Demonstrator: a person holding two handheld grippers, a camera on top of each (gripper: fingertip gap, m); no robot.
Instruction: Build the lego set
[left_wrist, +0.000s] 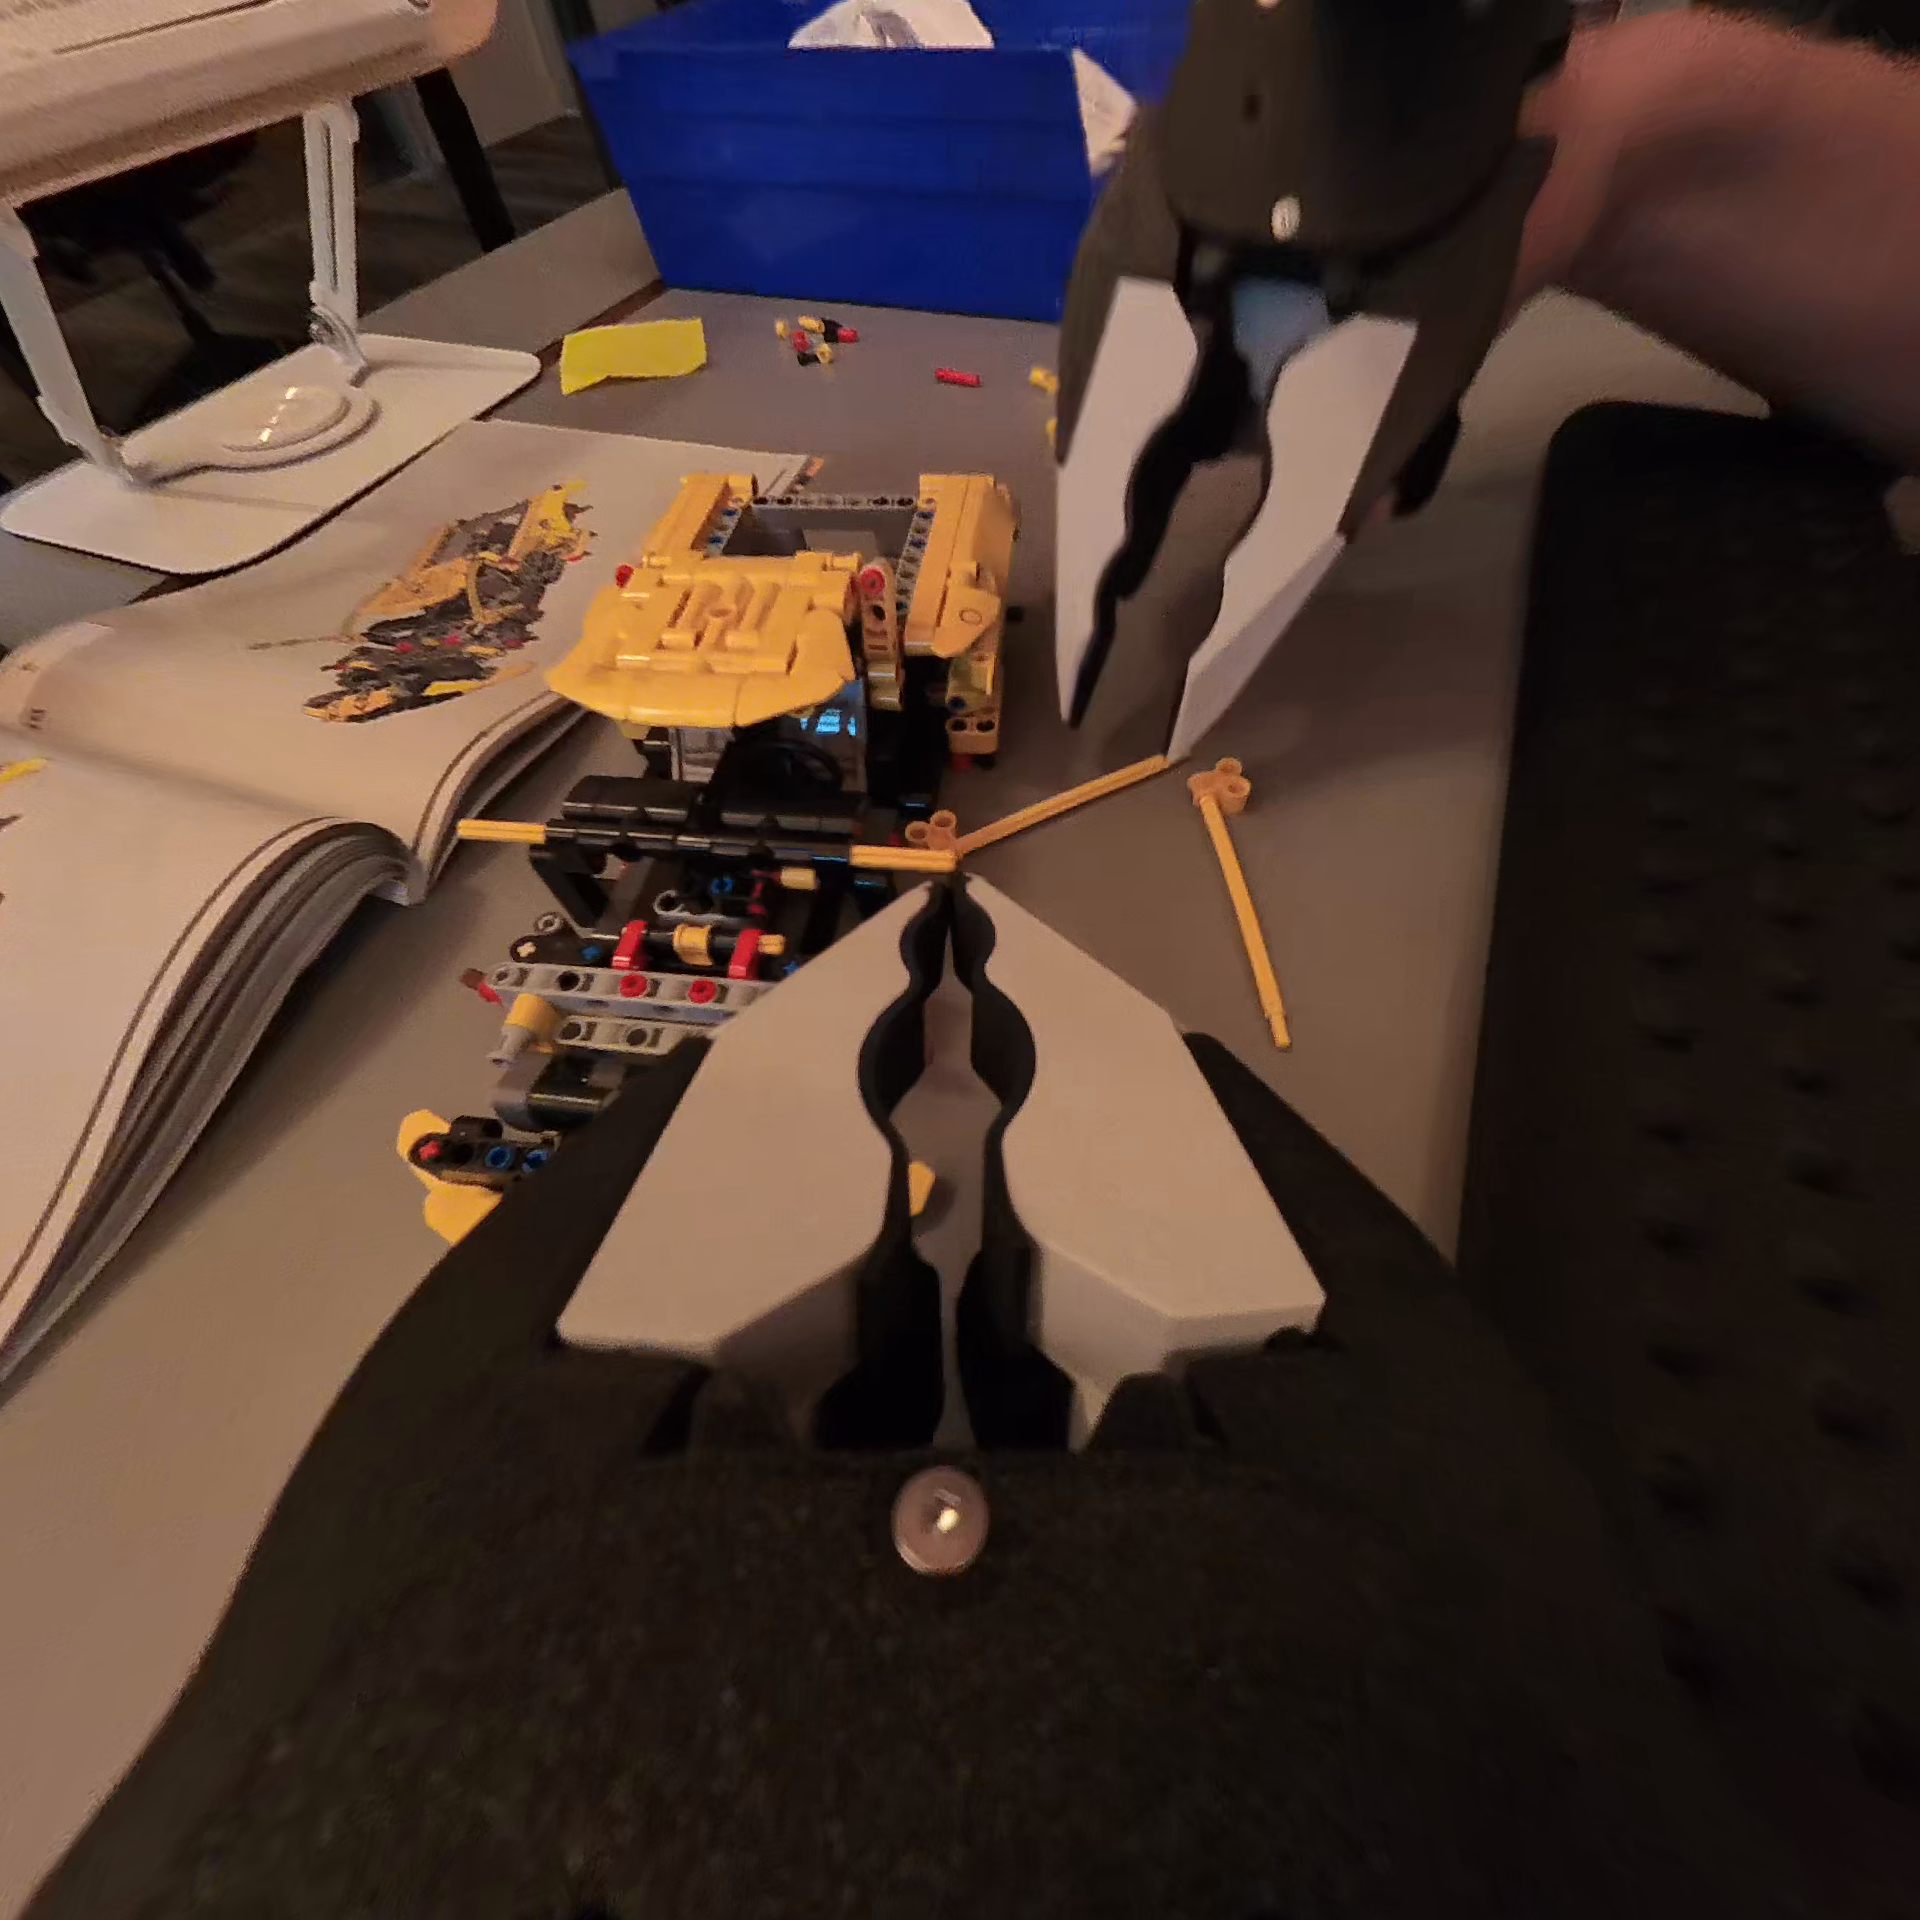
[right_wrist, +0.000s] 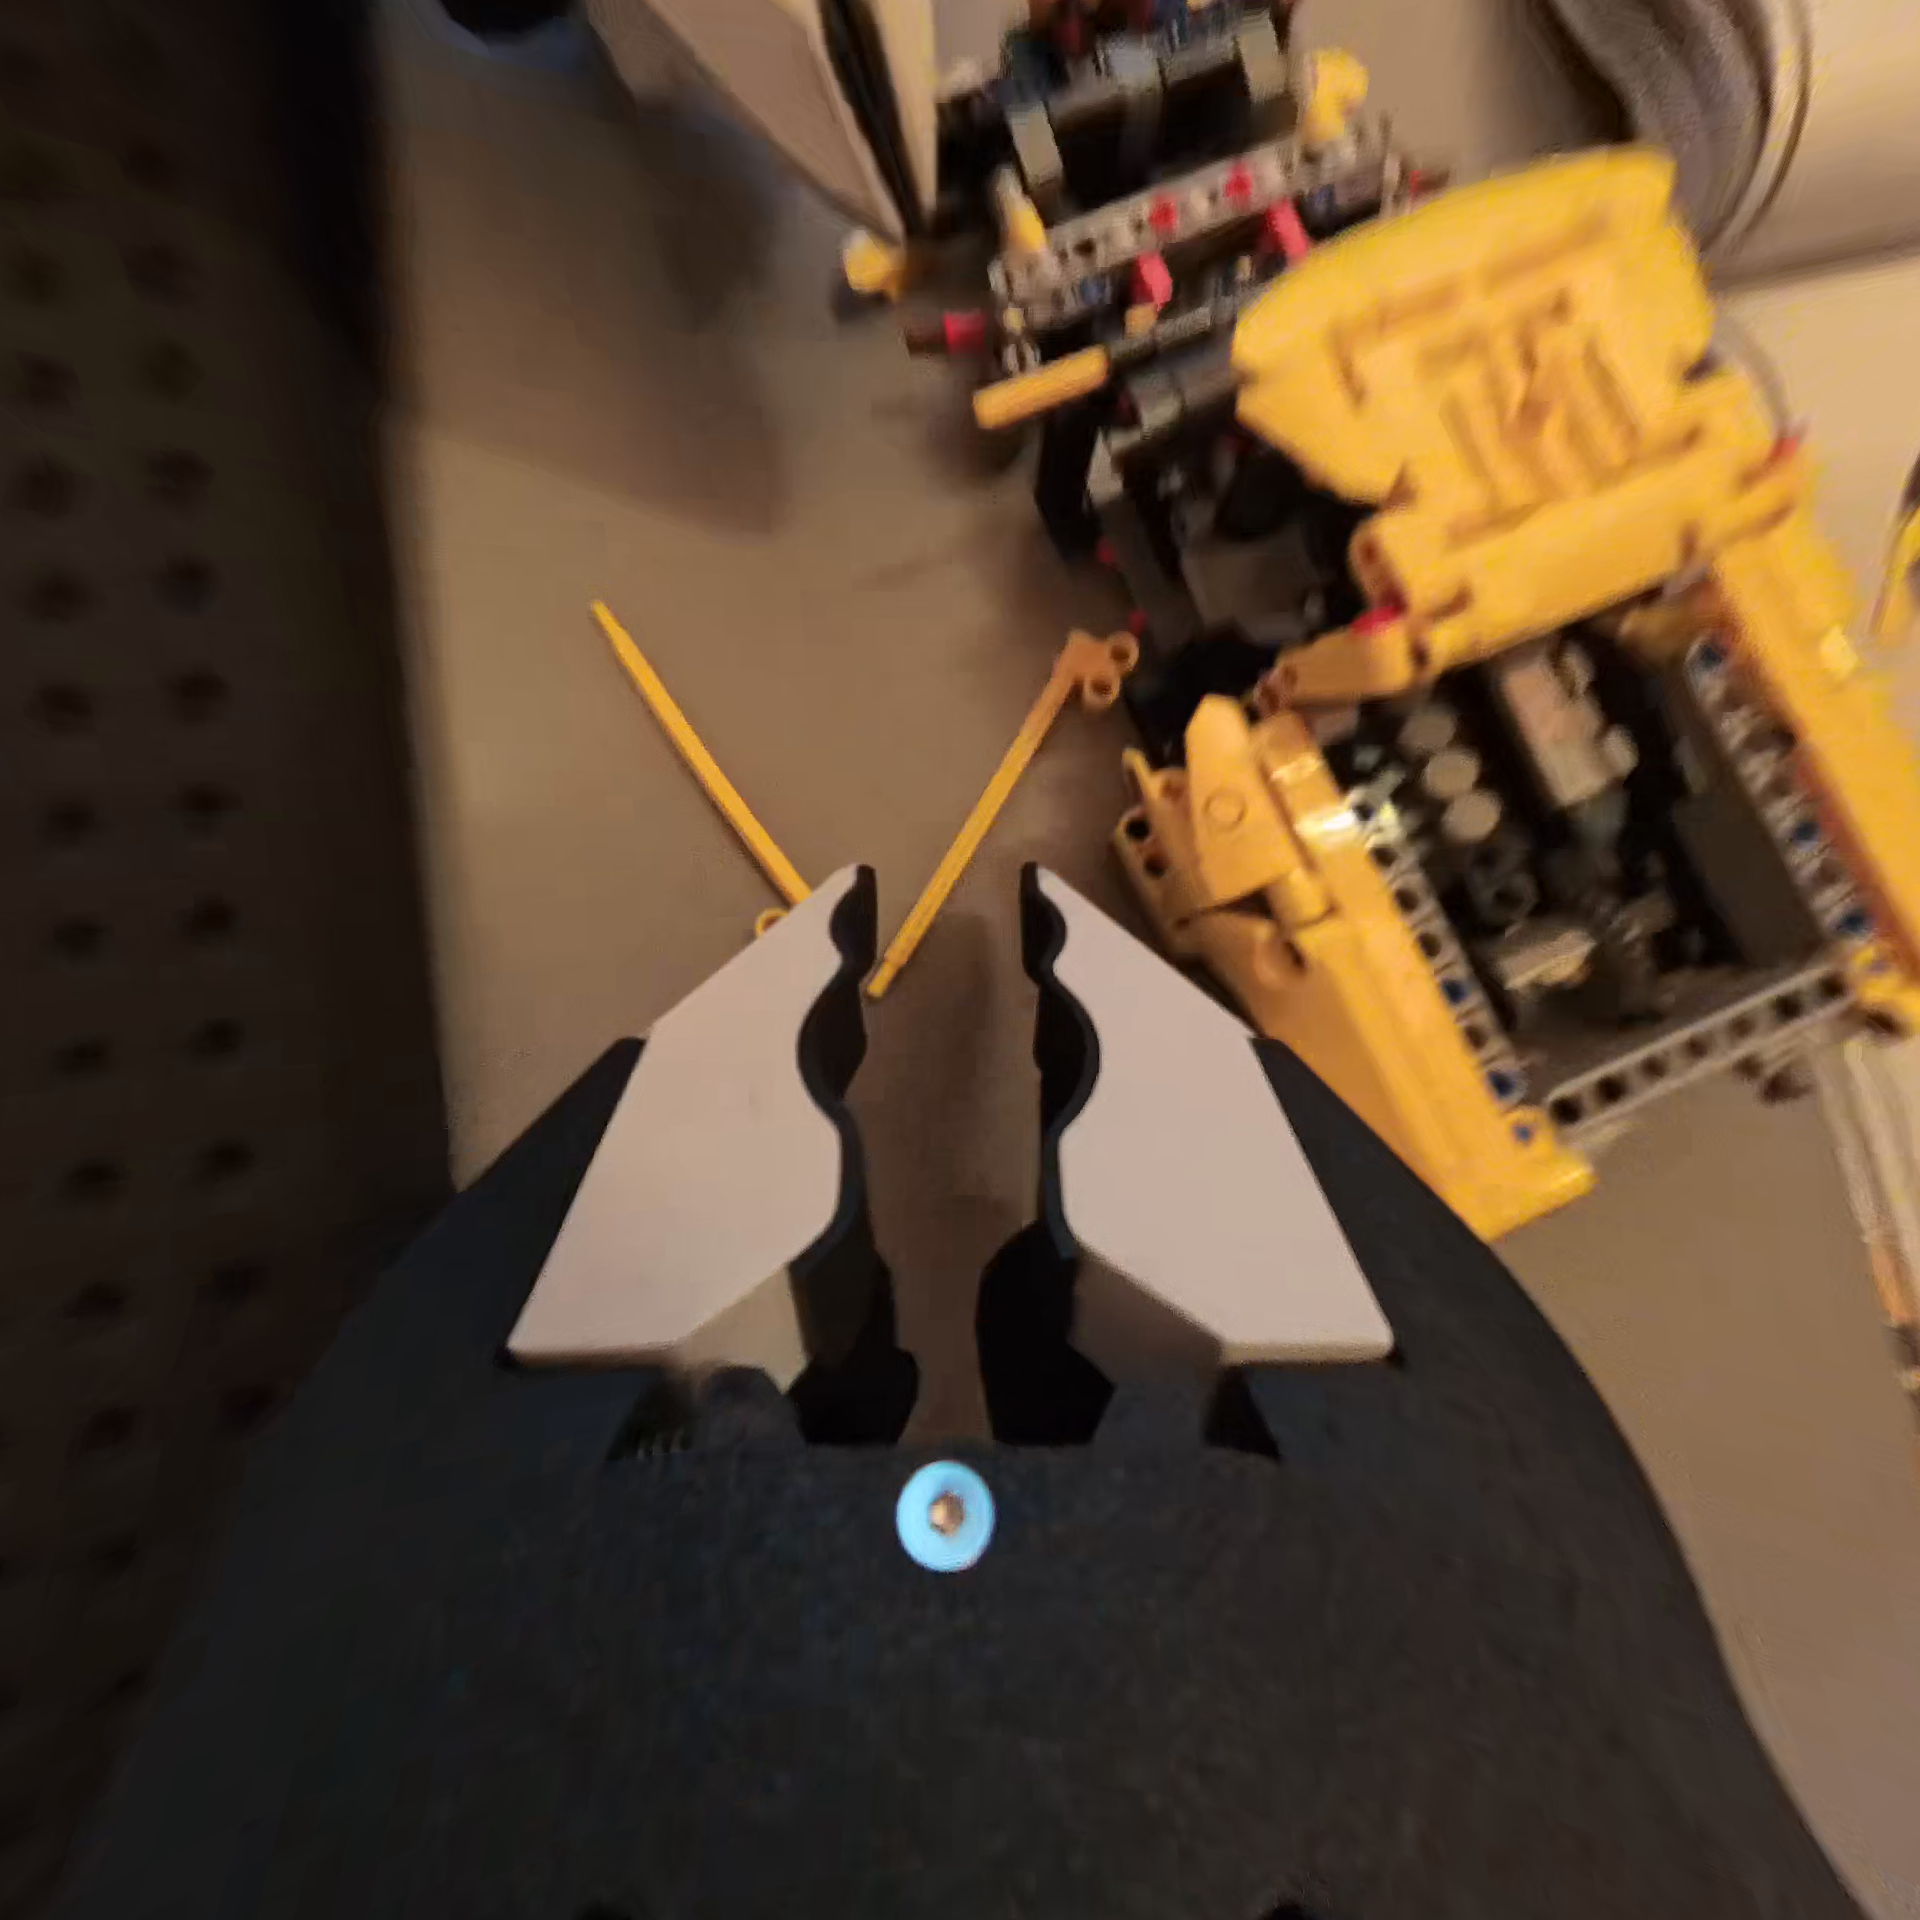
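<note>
L gripper (left_wrist: 951, 883) is seen closed, tips pinched by a thin yellow rod (left_wrist: 1060, 805) on the table (left_wrist: 1351, 727). R gripper (right_wrist: 945, 883) is held apart over it. Lego model (left_wrist: 790, 727) is set mid-table, beside an open manual (left_wrist: 260, 727).

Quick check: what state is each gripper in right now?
Left gripper: shut, its tips at the yellow axle end; a grip cannot be confirmed.
Right gripper: open, empty, above a loose yellow rod.

- Left wrist view looks low and forward across the table (left_wrist: 1340, 665), close behind the yellow toy car (left_wrist: 769, 665).
- Right wrist view looks steeply down, near.
- Both share the car (right_wrist: 1455, 623) and two yellow rods (left_wrist: 1242, 904).
</note>
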